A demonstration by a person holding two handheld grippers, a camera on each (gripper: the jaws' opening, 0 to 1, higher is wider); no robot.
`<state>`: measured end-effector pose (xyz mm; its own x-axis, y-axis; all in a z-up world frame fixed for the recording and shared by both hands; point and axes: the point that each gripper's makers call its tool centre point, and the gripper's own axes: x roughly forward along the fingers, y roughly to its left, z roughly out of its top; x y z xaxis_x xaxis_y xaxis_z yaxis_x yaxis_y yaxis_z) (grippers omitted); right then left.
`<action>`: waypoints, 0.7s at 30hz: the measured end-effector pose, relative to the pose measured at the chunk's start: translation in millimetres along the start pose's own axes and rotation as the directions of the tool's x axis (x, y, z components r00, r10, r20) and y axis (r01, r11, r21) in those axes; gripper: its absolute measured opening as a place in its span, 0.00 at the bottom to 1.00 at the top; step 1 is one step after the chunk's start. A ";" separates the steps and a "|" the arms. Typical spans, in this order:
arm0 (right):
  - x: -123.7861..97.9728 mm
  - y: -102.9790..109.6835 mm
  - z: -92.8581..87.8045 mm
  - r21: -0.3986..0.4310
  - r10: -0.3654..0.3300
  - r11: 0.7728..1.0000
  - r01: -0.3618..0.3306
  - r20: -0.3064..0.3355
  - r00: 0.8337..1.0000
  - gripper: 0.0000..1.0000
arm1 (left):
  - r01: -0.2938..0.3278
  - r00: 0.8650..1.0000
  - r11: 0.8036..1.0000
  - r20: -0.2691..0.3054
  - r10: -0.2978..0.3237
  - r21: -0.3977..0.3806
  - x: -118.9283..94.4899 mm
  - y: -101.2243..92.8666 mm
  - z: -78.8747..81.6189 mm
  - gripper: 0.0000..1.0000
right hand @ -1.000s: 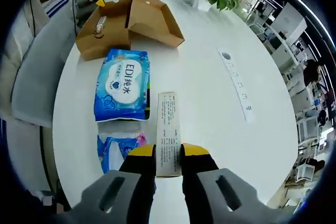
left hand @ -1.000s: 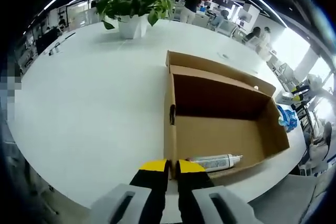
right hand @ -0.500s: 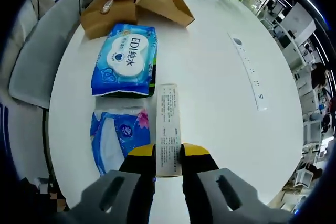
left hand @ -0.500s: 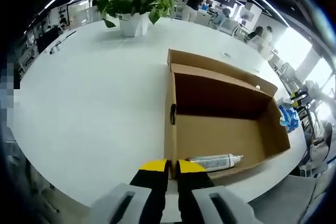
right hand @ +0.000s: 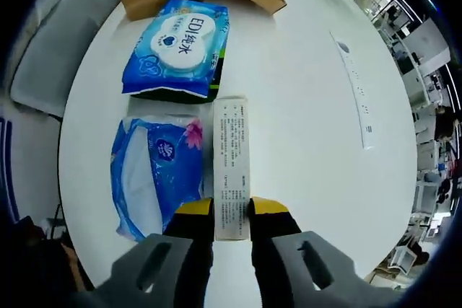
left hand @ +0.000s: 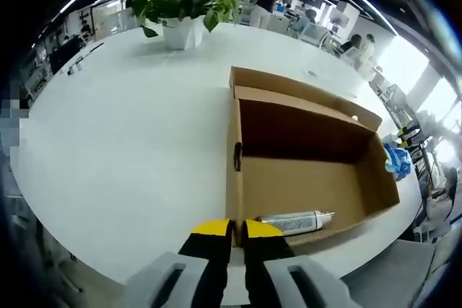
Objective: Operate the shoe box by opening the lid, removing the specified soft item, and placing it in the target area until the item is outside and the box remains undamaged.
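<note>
White table [left hand: 130,128]: we see our left gripper [left hand: 237,230] pinching the open box [left hand: 303,178] wall, a tube [left hand: 294,221] inside; our right gripper [right hand: 232,210] clamps a carton [right hand: 231,164] beside two tissue packs [right hand: 159,178], box top cut off.

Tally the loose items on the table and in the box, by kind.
Blue soft packs: 2, wipes pack and tissue pack
Long white carton: 1
Silver tube in the shoe box: 1
Total: 4
</note>
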<state>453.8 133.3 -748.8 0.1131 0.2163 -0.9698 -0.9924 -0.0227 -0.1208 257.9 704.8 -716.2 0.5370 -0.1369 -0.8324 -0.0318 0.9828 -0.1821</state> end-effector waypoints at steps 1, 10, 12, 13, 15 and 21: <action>0.2 -0.6 -0.2 0.014 0.000 1.000 0.000 -0.003 1.000 0.16 | 0.000 1.000 1.000 0.000 0.000 -0.001 0.0 0.0 0.0 0.05; 5.3 -6.7 -3.2 -0.012 -0.019 1.000 0.018 -0.024 1.000 0.18 | -0.002 1.000 1.000 0.008 0.002 0.001 -0.5 -0.7 0.2 0.05; 5.2 -7.6 -3.1 -0.018 -0.020 1.000 0.020 -0.030 0.999 0.18 | 0.001 1.000 1.000 0.008 -0.001 0.000 -0.1 0.1 0.3 0.05; 5.3 -8.4 -3.9 -0.020 -0.021 1.000 0.021 -0.032 0.999 0.18 | 0.002 1.000 1.000 0.007 -0.002 -0.002 0.0 0.4 0.1 0.05; 6.0 -9.0 -4.7 -0.015 -0.022 1.000 0.021 -0.034 0.999 0.19 | 0.004 1.000 1.000 0.007 -0.004 -0.001 -0.1 0.2 0.2 0.06; 4.0 -10.3 -8.3 -0.011 -0.043 0.999 0.043 -0.052 0.998 0.21 | 0.009 1.000 1.000 0.005 -0.009 0.010 0.3 -0.8 0.4 0.06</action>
<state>464.8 126.3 -753.1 0.1583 0.1662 -0.9733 -0.9861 -0.0239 -0.1645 258.4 704.1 -716.1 0.5417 -0.1454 -0.8279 -0.0187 0.9826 -0.1848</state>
